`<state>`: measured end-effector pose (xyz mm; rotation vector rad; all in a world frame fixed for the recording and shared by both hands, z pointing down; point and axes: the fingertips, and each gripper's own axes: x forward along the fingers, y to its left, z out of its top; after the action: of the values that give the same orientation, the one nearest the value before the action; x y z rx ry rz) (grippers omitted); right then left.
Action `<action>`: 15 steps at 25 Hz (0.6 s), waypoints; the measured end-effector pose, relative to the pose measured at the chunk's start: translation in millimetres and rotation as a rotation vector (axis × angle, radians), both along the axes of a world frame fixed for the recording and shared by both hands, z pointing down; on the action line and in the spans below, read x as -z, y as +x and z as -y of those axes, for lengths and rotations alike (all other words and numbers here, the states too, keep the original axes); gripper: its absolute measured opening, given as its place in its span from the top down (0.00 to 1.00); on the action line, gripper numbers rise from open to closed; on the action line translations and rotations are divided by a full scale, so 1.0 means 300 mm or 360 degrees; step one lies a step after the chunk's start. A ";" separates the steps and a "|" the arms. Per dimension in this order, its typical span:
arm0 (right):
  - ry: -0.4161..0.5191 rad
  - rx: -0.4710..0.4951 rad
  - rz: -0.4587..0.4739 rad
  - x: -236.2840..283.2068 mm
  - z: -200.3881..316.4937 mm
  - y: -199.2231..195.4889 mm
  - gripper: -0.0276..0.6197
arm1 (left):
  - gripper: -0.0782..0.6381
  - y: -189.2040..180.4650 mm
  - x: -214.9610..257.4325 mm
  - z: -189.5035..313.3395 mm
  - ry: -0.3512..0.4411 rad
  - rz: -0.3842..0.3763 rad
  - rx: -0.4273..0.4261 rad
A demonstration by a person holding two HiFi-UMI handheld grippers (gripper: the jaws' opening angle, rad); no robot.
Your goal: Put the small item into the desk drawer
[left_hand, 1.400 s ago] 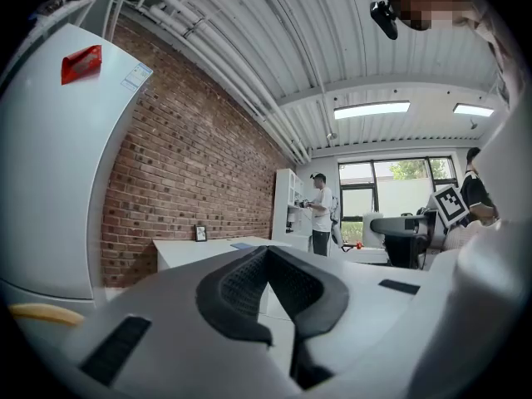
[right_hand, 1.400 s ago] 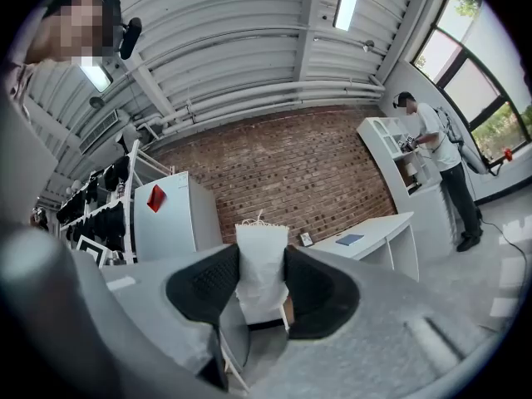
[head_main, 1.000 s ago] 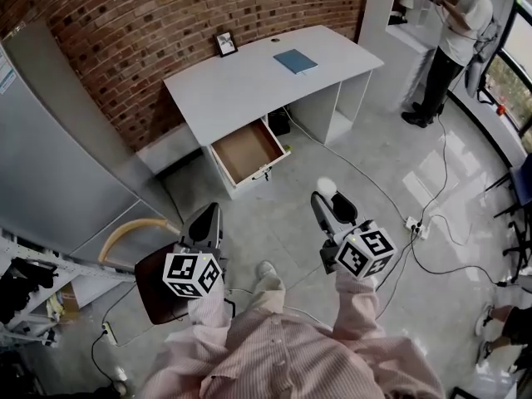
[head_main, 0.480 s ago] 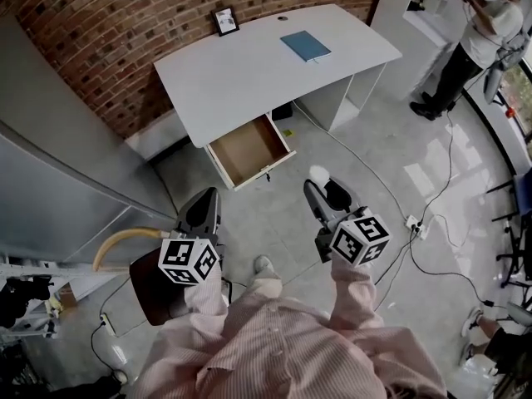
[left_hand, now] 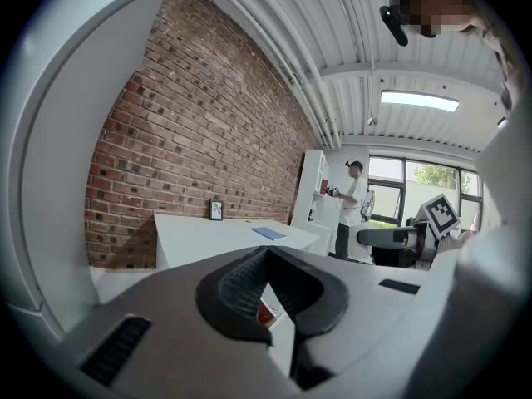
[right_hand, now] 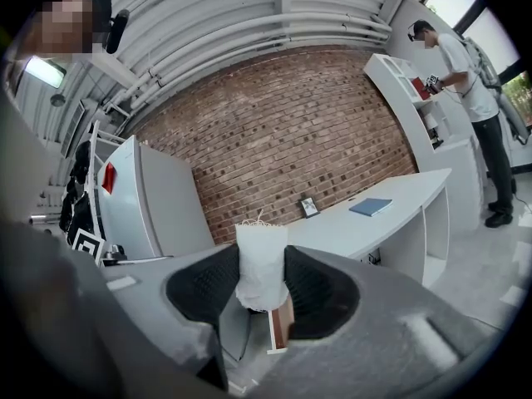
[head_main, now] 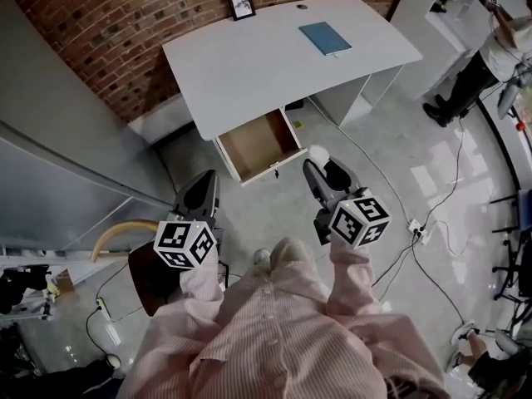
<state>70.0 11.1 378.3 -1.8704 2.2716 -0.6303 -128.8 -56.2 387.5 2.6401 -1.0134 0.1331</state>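
Note:
The white desk (head_main: 249,65) stands against the brick wall, its wooden drawer (head_main: 262,144) pulled open over the floor. My right gripper (head_main: 318,166) is held above the floor short of the drawer, shut on a small white fabric item (head_main: 318,151). In the right gripper view the item (right_hand: 260,268) sits upright between the black pads (right_hand: 312,293), with the drawer's edge (right_hand: 280,327) below. My left gripper (head_main: 205,181) hangs to the left of the drawer. In the left gripper view its jaws (left_hand: 266,252) meet with nothing in them.
A picture frame (head_main: 242,5) and a blue book (head_main: 325,38) lie on the desk. A tall grey cabinet (head_main: 58,140) fills the left side. A chair with a wooden arm (head_main: 125,239) is by my left leg. Cables (head_main: 416,227) cross the floor. Another person (head_main: 490,52) stands far right.
The desk and open drawer have shifted right and slightly closer in the head view as the person steps forward. Both grippers keep their pose; the white item stays in the right one.

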 end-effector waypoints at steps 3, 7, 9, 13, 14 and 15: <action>-0.0012 0.0017 -0.0004 -0.017 0.044 0.004 0.70 | 0.89 0.001 -0.015 0.033 -0.0009 0.0001 0.0015; -0.0045 0.0039 0.0006 -0.058 0.109 0.016 0.70 | 0.89 0.014 -0.058 0.082 -0.0056 0.0004 0.0036; -0.0068 0.0058 0.0007 -0.086 0.145 0.026 0.70 | 0.89 0.024 -0.084 0.107 -0.0078 0.0006 0.0051; -0.0121 0.0129 0.0003 -0.159 0.232 0.049 0.70 | 0.89 0.055 -0.151 0.161 -0.0133 0.0020 0.0094; -0.0140 0.0151 -0.0001 -0.179 0.260 0.059 0.70 | 0.89 0.070 -0.169 0.179 -0.0150 0.0028 0.0101; -0.0162 0.0178 -0.0008 -0.199 0.289 0.070 0.70 | 0.89 0.087 -0.187 0.200 -0.0169 0.0036 0.0107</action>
<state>90.9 -75.7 437.9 -1.7995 2.4035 -0.7714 -102.7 -116.1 443.6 2.5112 -1.0708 0.1969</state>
